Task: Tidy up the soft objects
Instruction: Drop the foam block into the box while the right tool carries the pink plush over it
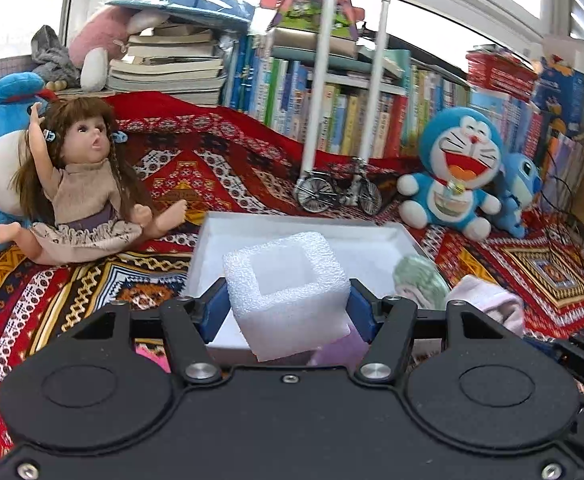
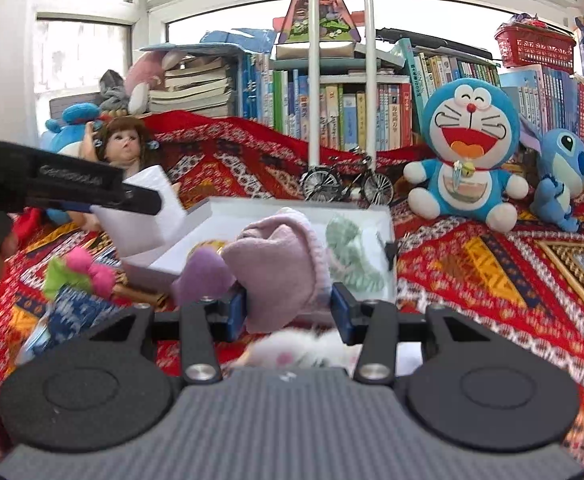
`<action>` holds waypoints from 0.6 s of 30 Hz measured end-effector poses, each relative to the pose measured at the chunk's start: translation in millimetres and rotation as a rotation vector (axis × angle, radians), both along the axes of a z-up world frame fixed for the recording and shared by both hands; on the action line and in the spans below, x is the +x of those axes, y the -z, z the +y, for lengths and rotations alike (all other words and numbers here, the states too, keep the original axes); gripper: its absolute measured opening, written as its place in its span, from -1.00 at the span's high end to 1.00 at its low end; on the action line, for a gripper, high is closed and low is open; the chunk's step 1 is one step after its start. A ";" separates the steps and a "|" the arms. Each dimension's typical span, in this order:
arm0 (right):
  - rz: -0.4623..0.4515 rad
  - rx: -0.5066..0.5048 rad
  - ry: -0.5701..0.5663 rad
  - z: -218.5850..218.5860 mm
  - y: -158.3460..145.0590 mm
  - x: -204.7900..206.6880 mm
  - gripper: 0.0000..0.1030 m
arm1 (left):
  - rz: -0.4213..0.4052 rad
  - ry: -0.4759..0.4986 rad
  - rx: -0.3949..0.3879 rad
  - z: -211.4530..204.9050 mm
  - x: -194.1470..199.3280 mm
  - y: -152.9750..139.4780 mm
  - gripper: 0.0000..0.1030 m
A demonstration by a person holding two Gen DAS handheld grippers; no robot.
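My left gripper (image 1: 288, 308) is shut on a white foam block (image 1: 288, 292) and holds it over the near edge of the white tray (image 1: 371, 236). The same block (image 2: 148, 212) and left gripper show at the left of the right wrist view, above the tray's left rim (image 2: 196, 216). My right gripper (image 2: 288, 308) is shut on a pink sock (image 2: 280, 264), held above the tray's near side. A pale green knitted piece (image 2: 351, 256) lies in the tray, also in the left wrist view (image 1: 417, 280).
A purple plush piece (image 2: 204, 272) and a pink-and-green soft toy (image 2: 80, 272) lie left of the tray on the patterned red cloth (image 2: 491, 264). A white fluffy item (image 2: 303, 350) lies under my right gripper. A doll (image 1: 88, 184), toy bicycle (image 2: 347, 184) and Doraemon plush (image 2: 467, 152) stand behind.
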State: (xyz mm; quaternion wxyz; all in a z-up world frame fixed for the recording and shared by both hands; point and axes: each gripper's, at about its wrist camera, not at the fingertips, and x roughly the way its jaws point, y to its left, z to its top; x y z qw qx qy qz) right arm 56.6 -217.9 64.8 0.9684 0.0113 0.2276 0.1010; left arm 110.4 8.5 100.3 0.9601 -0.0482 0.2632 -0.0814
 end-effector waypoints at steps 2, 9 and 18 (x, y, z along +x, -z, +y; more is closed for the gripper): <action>0.008 0.016 0.007 -5.0 -5.1 14.8 0.05 | 0.019 0.006 -0.015 3.4 14.8 -2.8 -0.16; 0.065 0.054 0.011 -10.2 -12.3 75.9 0.05 | 0.125 -0.013 -0.080 4.3 72.3 1.4 -0.16; 0.180 0.109 -0.015 -8.9 4.9 133.3 0.05 | 0.168 -0.066 -0.026 -9.0 125.3 12.4 -0.16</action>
